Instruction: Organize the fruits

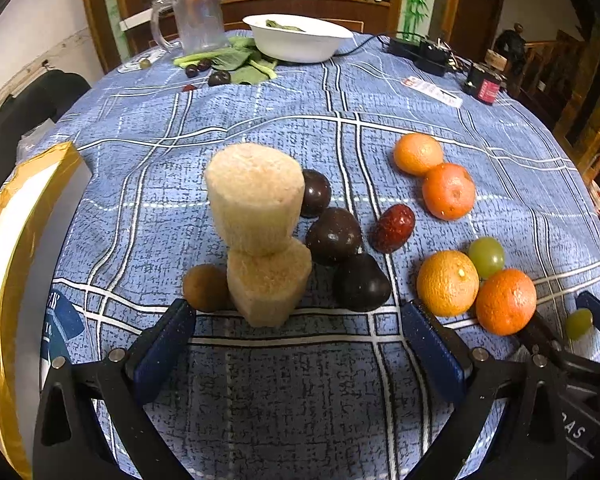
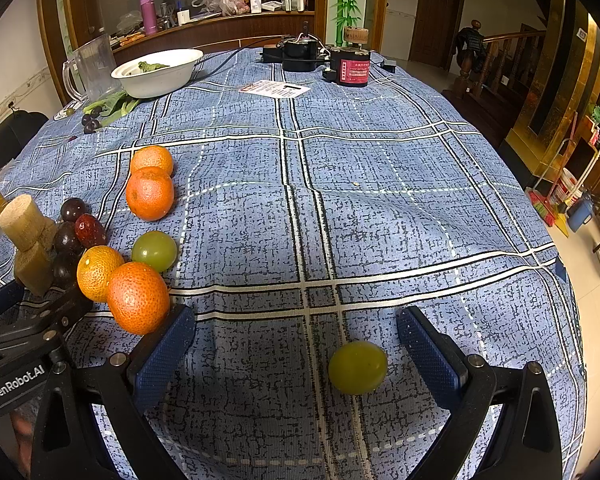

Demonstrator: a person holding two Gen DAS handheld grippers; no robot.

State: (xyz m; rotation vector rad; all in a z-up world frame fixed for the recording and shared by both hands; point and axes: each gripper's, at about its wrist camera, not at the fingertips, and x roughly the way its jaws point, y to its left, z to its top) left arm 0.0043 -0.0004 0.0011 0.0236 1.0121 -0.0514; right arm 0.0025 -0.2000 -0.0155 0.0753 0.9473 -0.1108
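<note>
In the left wrist view, the left gripper (image 1: 296, 336) stood with its blue-padded jaws wide apart at the lower middle of the frame, holding nothing. Just beyond them, at the centre, two pale sugarcane pieces (image 1: 260, 232) were stacked, the upper one leaning to the left. A small brown fruit (image 1: 206, 287) sat touching the lower piece on its left. To the right of the stack lay three dark plums (image 1: 334, 236) in a close line, with a red jujube (image 1: 393, 228) just beside the middle one. Farther right, two oranges (image 1: 434, 176) touched each other in the upper pair, and two more oranges (image 1: 476, 292) touched lower down, a green grape (image 1: 486, 257) tucked behind them.

In the right wrist view, the right gripper (image 2: 296, 344) also had its jaws spread, at the bottom centre. A second green grape (image 2: 357, 367) rested on the blue checked tablecloth (image 2: 380, 200) between the jaws, nearer the right finger and touching neither. The rest of the fruit clustered at the left edge of that frame.

At the upper left of both views sat a white bowl (image 2: 158, 74) holding some greens, a clear jug (image 2: 88, 68) beside it, and leafy greens (image 1: 236, 62) with a few small dark fruits on the cloth.
</note>
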